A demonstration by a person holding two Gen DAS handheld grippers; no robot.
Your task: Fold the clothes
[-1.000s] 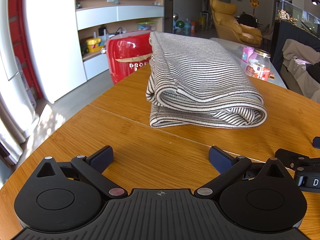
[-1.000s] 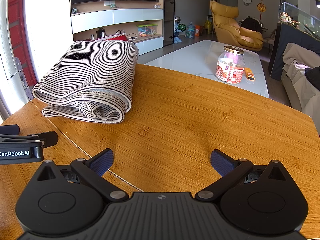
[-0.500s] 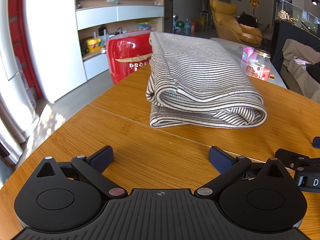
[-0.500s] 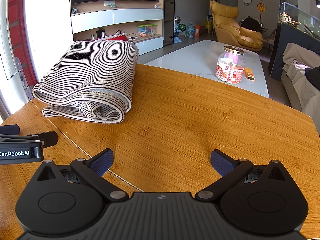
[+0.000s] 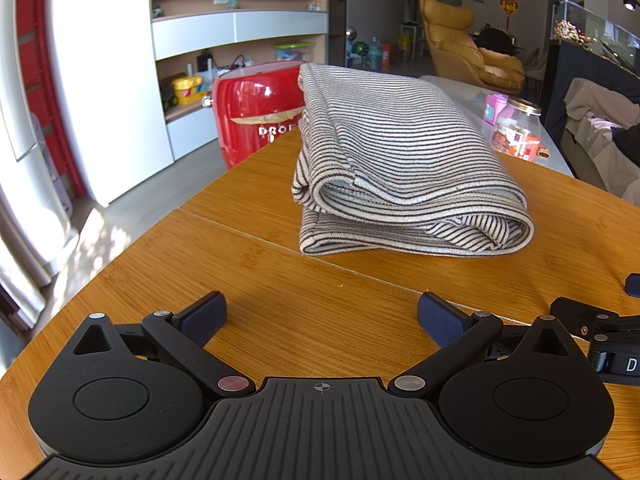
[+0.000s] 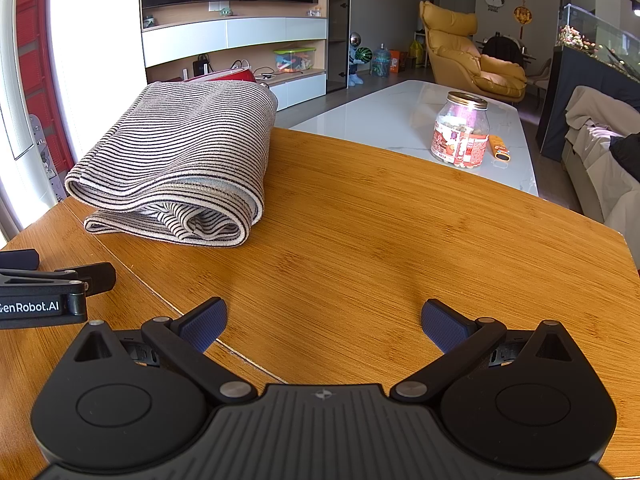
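- On the wooden surface [image 5: 280, 320], a striped garment [image 5: 396, 160] lies folded into a thick bundle, with several layers stacked and a rounded fold at its right end as the left wrist view shows it.
- From the right wrist view the same garment [image 6: 180, 160] sits at the far left part of the surface [image 6: 380, 240], close to the far edge, with bare wood stretching away on its right.
- The left tool [image 5: 320, 314] is low over the surface on the near side of the garment, its two blue-padded fingers spread wide apart and nothing between them; it is well clear of the cloth.
- The right tool [image 6: 324, 320] is likewise wide open and empty, low over bare wood, with the garment ahead and to its left.
- Each tool shows at the edge of the other's view: the right one at the right margin of the left wrist view, the left one at the left margin of the right wrist view, so the two are side by side.
- A seam [image 5: 240, 232] in the wood runs diagonally between the tools and the garment.
- Behind the garment, off the surface, stands a glossy red appliance [image 5: 256, 116].
- Farther off, on a white marble table [image 6: 400, 120], stands a glass jar [image 6: 460, 136] with a red label.
- A yellow armchair [image 6: 472, 56] stands at the back of the room.
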